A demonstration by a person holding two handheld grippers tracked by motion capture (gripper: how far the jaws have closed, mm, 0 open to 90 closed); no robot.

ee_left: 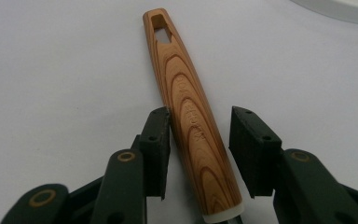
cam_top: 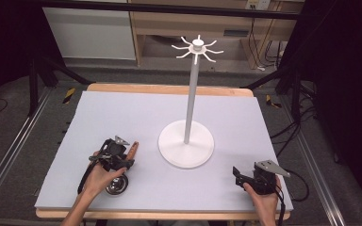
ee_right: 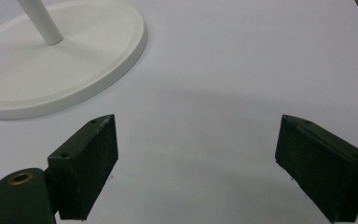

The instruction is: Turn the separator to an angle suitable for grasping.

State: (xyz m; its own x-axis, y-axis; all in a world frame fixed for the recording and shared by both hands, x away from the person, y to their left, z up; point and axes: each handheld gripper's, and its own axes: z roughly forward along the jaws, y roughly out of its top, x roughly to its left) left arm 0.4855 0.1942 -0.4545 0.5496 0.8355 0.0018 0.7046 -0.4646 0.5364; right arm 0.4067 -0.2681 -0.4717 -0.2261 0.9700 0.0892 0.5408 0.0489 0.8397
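Ladle (cam_top: pixel 122 169) lies flat on the pale surface (cam_top: pixel 122 113), near left, just left of the white hook stand (cam_top: pixel 186 143). Its wooden handle (ee_left: pixel 191 116) points far-right toward the stand's base; the steel bowl (cam_top: pixel 117 184) sits near, partly under your left hand (cam_top: pixel 99 176).

Left gripper (ee_left: pixel 200 140): jaws open, straddling the handle's lower half. 1 jaw looks to touch the wood, the other stands apart. Not clamped yet.

Right gripper (ee_right: pixel 196 163): jaws wide open, nothing between them, hovering near right of the stand.

Handling, as judged:
- Stiff throughout; no flex to expect.
- Bowl end likely heavier, so a grip high on the handle will let it swing down.
- Varnished wood, tapered and rounded: may slip or roll between flat jaws.
- Take hold where you are, at the thick part close to the white collar (ee_left: pixel 221 215).
- Slotted hole (ee_left: pixel 161 25) at the tip stays free for a hook.
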